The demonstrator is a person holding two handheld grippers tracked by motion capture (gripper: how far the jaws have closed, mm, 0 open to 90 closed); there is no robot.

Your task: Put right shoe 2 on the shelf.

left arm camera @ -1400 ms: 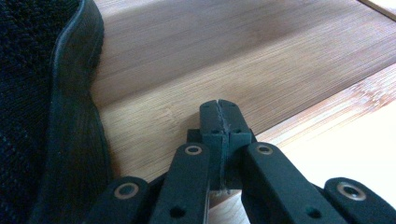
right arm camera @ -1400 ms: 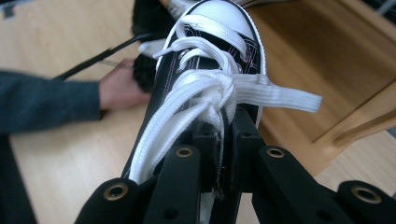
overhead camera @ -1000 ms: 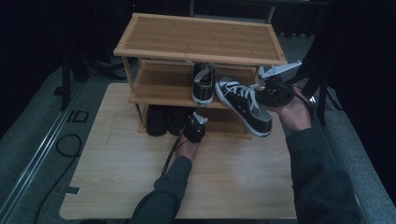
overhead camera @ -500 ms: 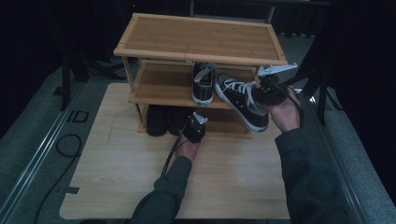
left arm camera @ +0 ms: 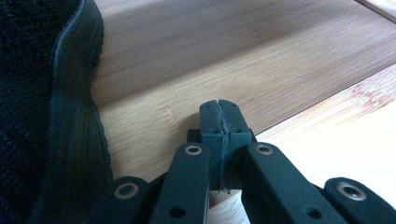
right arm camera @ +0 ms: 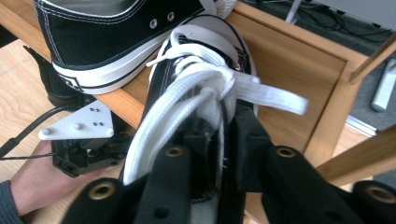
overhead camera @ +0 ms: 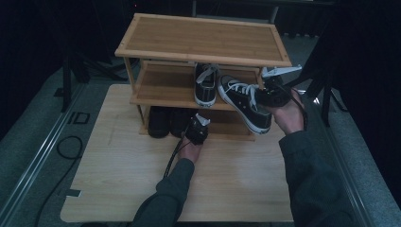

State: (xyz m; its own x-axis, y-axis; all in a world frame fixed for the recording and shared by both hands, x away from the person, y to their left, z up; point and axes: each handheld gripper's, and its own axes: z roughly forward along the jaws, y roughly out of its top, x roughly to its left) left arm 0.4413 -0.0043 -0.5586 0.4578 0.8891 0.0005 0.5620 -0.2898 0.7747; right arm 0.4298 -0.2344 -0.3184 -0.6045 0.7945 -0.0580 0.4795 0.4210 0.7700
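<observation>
one sneaker (overhead camera: 205, 85) shelved | second sneaker (overhead camera: 245, 101) at the rack (overhead camera: 203, 40), right gripper (right arm camera: 219, 116) fingers holding it, just easing | left gripper (left arm camera: 219, 119) fingers closed, empty

Two black-and-white sneakers (overhead camera: 246, 101), seemingly two dark shoes (overhead camera: 158, 122), one rack (overhead camera: 203, 40).

The right gripper (overhead camera: 265, 94) carries the sneaker (overhead camera: 246, 101) a little further toward the shelf rack (overhead camera: 142, 97), and its jaws have just been opening around the shoe's collar.
</observation>
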